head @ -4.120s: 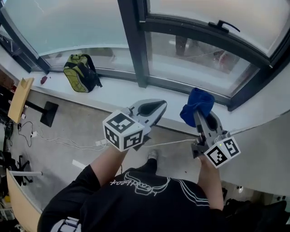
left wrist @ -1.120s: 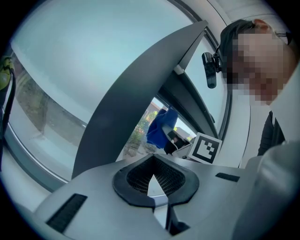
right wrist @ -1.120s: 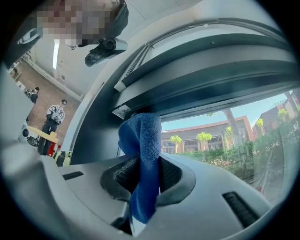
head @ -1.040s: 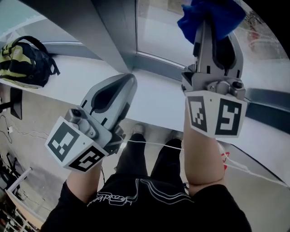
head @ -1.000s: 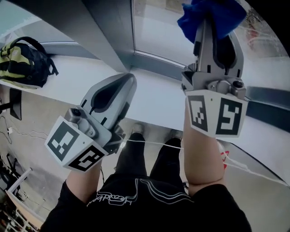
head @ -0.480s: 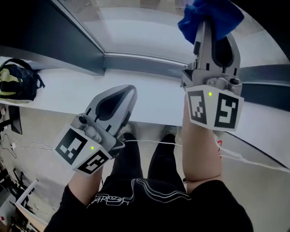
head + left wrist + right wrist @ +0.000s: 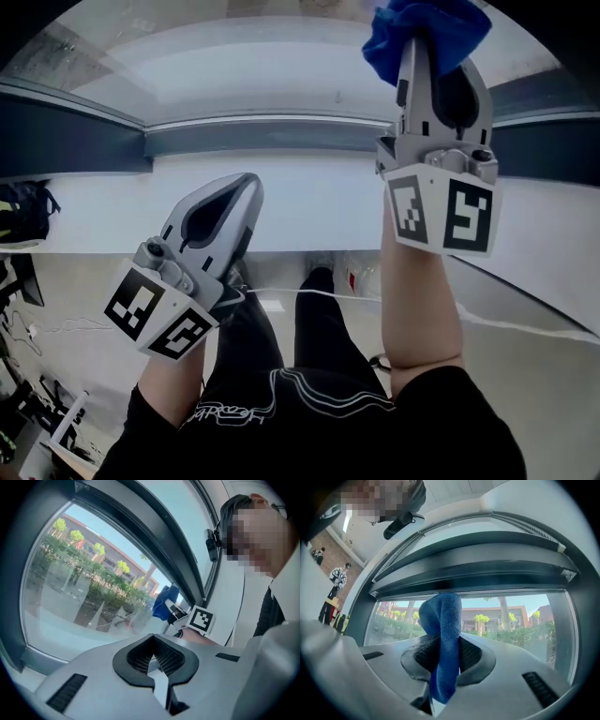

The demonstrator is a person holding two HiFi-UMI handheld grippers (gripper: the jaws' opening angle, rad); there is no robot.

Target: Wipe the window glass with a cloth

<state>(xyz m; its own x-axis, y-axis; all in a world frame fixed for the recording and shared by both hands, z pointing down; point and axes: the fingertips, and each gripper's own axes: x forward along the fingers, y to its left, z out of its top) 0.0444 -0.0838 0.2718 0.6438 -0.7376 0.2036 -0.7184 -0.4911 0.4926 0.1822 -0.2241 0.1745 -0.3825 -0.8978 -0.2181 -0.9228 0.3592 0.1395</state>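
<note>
A blue cloth point(image 7: 424, 33) is bunched at the tip of my right gripper point(image 7: 427, 66), which is shut on it and raised toward the window glass point(image 7: 262, 66). In the right gripper view the blue cloth point(image 7: 445, 644) hangs pinched between the jaws of my right gripper point(image 7: 443, 660), with the window glass point(image 7: 506, 625) just beyond. My left gripper point(image 7: 230, 202) is lower and to the left, over the white sill point(image 7: 309, 216), shut with nothing in it. From my left gripper point(image 7: 154, 660) I see the window glass point(image 7: 84, 588), the blue cloth point(image 7: 164, 603) and my right gripper point(image 7: 176, 613).
A dark window frame point(image 7: 272, 141) runs along the bottom of the pane, with another frame bar point(image 7: 473, 569) above. A backpack point(image 7: 21, 202) lies on the sill at far left. Cables point(image 7: 506, 323) trail over the floor below. A person's legs and black shirt point(image 7: 300, 412) fill the lower middle.
The view has swung right along the window: the backpack and the upright frame slid left. My right gripper stays raised with the cloth; my left gripper stays low and shut.
</note>
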